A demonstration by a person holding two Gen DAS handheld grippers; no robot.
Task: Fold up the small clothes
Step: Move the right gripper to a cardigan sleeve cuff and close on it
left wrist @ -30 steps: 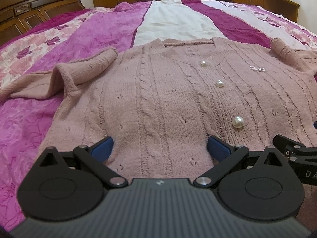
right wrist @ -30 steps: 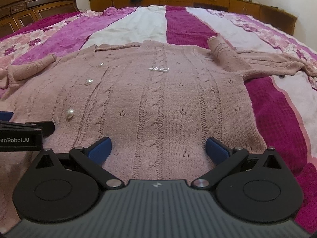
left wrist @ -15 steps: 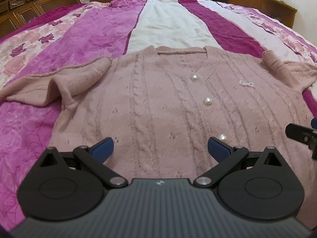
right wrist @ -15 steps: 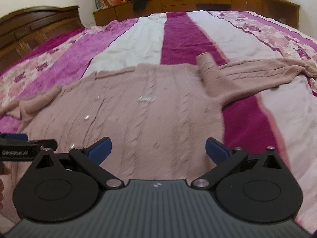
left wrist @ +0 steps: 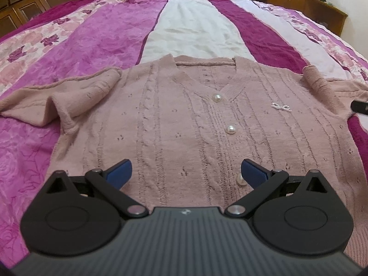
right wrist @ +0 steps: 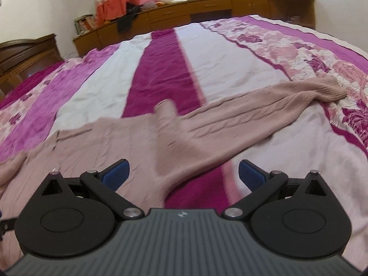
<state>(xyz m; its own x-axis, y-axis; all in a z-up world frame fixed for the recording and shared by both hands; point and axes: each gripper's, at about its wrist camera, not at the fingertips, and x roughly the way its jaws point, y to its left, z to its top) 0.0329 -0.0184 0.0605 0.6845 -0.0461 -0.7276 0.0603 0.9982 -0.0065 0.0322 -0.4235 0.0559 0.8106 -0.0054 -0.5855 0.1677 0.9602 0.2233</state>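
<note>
A dusty-pink knitted cardigan (left wrist: pixel 184 119) with pearl buttons (left wrist: pixel 230 129) lies face up, spread flat on the bed. Its left sleeve (left wrist: pixel 69 99) is bunched and folded near the shoulder. My left gripper (left wrist: pixel 186 172) hovers open over the lower front of the cardigan, holding nothing. In the right wrist view the cardigan's right sleeve (right wrist: pixel 264 112) stretches out to the right across the bedspread. My right gripper (right wrist: pixel 184 172) hangs open above the right armpit area (right wrist: pixel 174 147), with nothing between its fingers. The tip of the right gripper (left wrist: pixel 360 107) shows at the left view's right edge.
The striped purple, white and floral bedspread (left wrist: pixel 195 27) covers a wide bed. A dark wooden headboard (right wrist: pixel 25 55) stands at the left, and a long wooden cabinet (right wrist: pixel 207 9) with clothes and books runs along the far wall under a window.
Both grippers have pulled back and risen. The right one has swung right, from over the cardigan's body toward the right sleeve. Both stayed open.
</note>
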